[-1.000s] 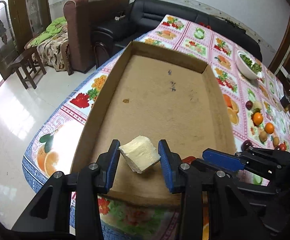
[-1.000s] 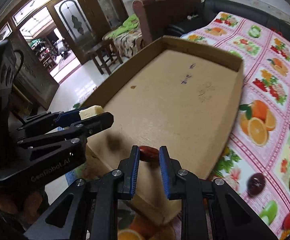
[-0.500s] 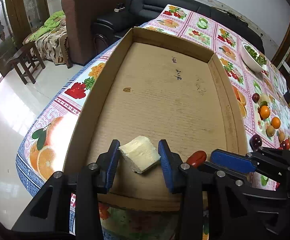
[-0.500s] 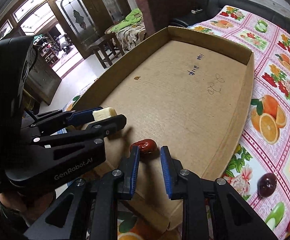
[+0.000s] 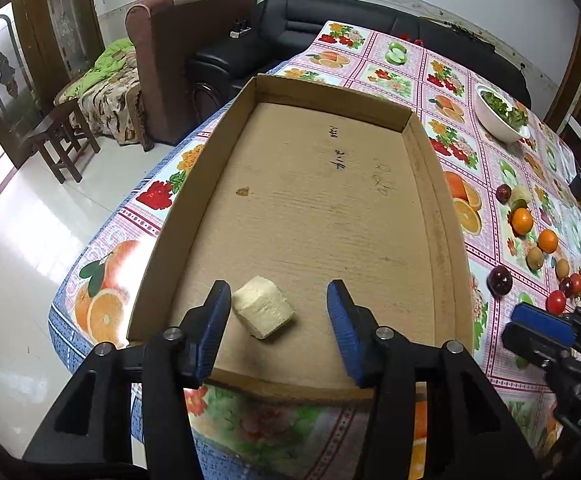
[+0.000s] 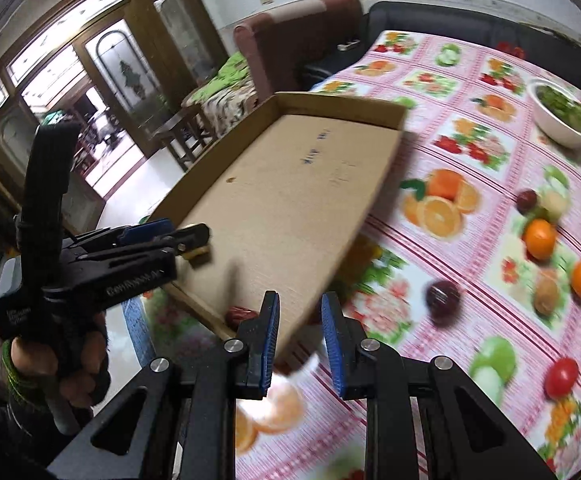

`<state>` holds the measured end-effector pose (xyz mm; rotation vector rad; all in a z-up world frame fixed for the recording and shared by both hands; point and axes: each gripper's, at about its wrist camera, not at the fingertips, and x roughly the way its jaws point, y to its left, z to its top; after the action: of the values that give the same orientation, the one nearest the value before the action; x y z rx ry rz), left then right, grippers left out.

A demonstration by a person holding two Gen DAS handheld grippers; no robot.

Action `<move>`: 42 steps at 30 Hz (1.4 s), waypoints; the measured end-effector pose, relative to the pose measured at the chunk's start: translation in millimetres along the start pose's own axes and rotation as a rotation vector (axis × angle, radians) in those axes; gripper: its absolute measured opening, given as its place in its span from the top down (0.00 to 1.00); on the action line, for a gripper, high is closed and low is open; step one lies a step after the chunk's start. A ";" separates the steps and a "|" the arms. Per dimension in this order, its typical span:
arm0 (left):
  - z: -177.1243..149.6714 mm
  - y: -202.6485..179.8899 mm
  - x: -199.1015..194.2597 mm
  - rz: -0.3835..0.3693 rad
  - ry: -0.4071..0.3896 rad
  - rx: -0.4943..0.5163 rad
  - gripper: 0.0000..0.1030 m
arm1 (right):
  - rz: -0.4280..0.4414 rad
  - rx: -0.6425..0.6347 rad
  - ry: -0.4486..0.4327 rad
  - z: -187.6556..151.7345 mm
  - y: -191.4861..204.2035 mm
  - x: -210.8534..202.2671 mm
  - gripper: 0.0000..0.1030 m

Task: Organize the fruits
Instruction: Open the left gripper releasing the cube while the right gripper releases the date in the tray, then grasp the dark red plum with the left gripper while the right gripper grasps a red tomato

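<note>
Two pieces in box (image 5: pixel 442 184) so far: pale chunk (image 5: pixel 262 312), red date (image 6: pixel 241 315). Left tongs (image 5: pixel 278 320) opening, chunk free; right tongs (image 6: pixel 300 340) closed, empty. Most fruit (image 5: pixel 521 221) on surface (image 5: pixel 394 76) remains.

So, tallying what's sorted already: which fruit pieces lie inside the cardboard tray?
Two only: the pale yellow chunk and the small red date, both inside the shallow brown cardboard tray; the rest lie on the tablecloth.

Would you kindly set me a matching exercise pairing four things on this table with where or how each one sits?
1. fruit chunk
2. date
3. white bowl
4. orange

A. on the tablecloth, holding greens
B. dark red, in the cardboard box at its near wall
C. among loose fruit on the tablecloth
D. pale yellow, on the box floor

Pairs: 1-D, 2-B, 3-A, 4-C
</note>
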<state>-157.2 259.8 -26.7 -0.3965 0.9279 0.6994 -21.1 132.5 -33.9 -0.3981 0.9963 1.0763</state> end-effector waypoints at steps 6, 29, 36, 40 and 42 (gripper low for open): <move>-2.3 -11.0 -9.6 -0.012 -0.004 0.015 0.53 | -0.032 0.073 -0.022 -20.7 -27.9 -24.3 0.77; -24.3 -111.6 -38.8 -0.185 0.023 0.188 0.53 | -0.215 0.339 -0.102 -95.6 -133.9 -101.2 0.54; -32.5 -132.0 -38.4 -0.209 0.049 0.222 0.53 | -0.237 0.409 -0.111 -111.5 -157.2 -113.2 0.49; -35.9 -141.9 -36.5 -0.223 0.067 0.237 0.53 | -0.238 0.418 -0.112 -116.5 -161.2 -114.6 0.49; -37.1 -146.2 -34.9 -0.227 0.076 0.242 0.53 | -0.236 0.421 -0.113 -117.7 -162.8 -114.2 0.49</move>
<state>-91.1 120.2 -15.3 -0.3092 1.0085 0.3617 50.9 -87.0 -30.2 -0.1053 1.0169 0.6475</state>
